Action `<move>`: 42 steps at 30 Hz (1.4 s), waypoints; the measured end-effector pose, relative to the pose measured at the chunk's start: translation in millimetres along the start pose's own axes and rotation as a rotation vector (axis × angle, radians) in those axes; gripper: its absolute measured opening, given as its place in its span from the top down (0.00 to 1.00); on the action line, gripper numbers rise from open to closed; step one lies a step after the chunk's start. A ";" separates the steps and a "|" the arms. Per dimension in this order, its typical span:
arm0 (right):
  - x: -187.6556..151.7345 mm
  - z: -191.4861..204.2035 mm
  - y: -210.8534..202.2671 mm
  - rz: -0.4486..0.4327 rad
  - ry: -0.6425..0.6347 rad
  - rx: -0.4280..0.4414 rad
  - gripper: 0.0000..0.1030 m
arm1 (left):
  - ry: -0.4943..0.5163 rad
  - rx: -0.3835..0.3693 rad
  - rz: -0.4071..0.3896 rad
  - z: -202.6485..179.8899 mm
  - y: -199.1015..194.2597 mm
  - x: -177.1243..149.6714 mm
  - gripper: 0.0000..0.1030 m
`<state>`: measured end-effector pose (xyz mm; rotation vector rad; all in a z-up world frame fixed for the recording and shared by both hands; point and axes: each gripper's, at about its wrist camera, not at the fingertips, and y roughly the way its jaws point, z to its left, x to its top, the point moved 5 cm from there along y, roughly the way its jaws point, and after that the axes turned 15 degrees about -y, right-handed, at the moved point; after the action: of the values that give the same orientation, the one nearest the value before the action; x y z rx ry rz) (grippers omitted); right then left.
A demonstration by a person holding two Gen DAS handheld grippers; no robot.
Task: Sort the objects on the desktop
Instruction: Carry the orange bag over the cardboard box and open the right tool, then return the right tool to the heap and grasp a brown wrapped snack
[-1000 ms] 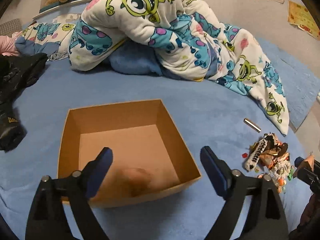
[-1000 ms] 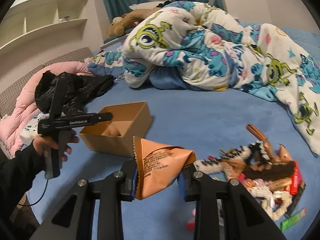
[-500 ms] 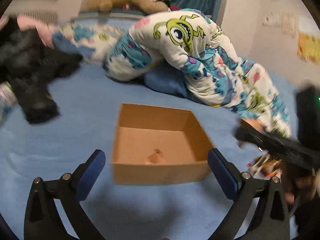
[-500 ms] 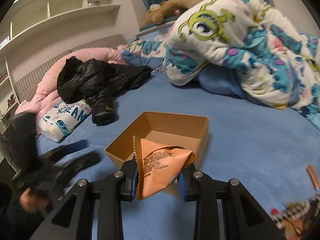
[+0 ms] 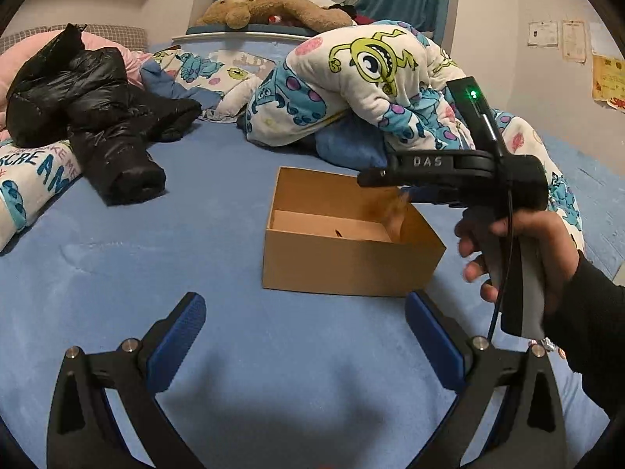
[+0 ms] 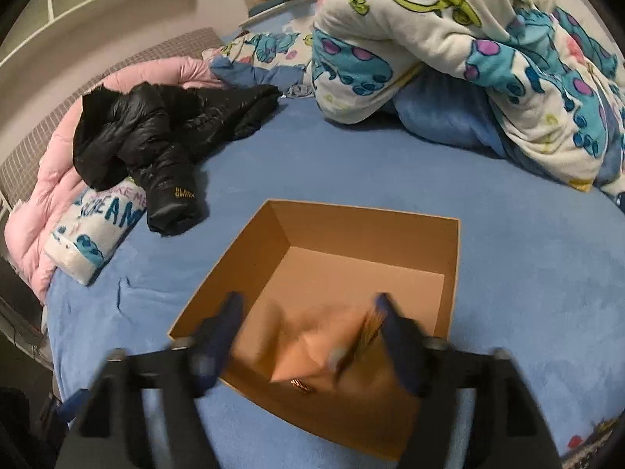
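An open cardboard box (image 5: 347, 262) sits on the blue bed, also in the right wrist view (image 6: 273, 250). My left gripper (image 5: 304, 330) is open and empty, held back in front of the box. My right gripper (image 6: 312, 326) is over the box's near corner with its jaws spread open, blurred by motion. The orange snack packet (image 6: 312, 351) is blurred between the fingers, falling free into the box. In the left wrist view the right gripper (image 5: 402, 199) hangs over the box's right side with the packet (image 5: 396, 215) blurred beneath it.
A black puffer jacket (image 5: 101, 125) lies left of the box, next to a pink quilt (image 6: 50, 179) and a printed pillow (image 6: 93, 234). A monster-print blanket (image 5: 375, 90) is heaped behind the box. A few small items (image 6: 586, 441) show at the right wrist view's lower right.
My right gripper carried the orange packet left over the box and opened, letting the packet drop. My left gripper drew back from the box and stayed open.
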<state>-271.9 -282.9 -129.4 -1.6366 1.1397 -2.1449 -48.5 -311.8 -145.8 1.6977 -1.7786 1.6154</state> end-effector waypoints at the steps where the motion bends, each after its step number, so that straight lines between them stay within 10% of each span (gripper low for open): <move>1: -1.3 -1.3 -2.1 -0.008 0.011 0.004 0.18 | 0.008 0.004 -0.005 -2.9 0.3 1.7 0.00; 9: -37.2 -17.7 -89.3 -0.106 0.054 -0.037 0.17 | 0.030 -0.111 -0.016 -49.4 -12.0 14.6 0.00; 18: -142.1 -117.7 -262.6 -0.136 0.098 -0.542 0.12 | -0.051 -0.261 0.001 -165.0 9.0 -8.0 0.00; 37: -206.4 -161.0 -166.8 0.034 0.111 -0.570 0.13 | -0.034 -0.248 0.028 -183.3 43.0 -60.8 0.00; 42: -208.3 -162.7 -166.4 0.045 0.087 -0.661 0.47 | -0.021 -0.245 0.025 -183.0 42.6 -60.3 0.00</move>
<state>-296.2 24.1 -181.0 -1.7219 2.0492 -1.9345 -156.1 -146.4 -143.9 1.5919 -1.9245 1.3288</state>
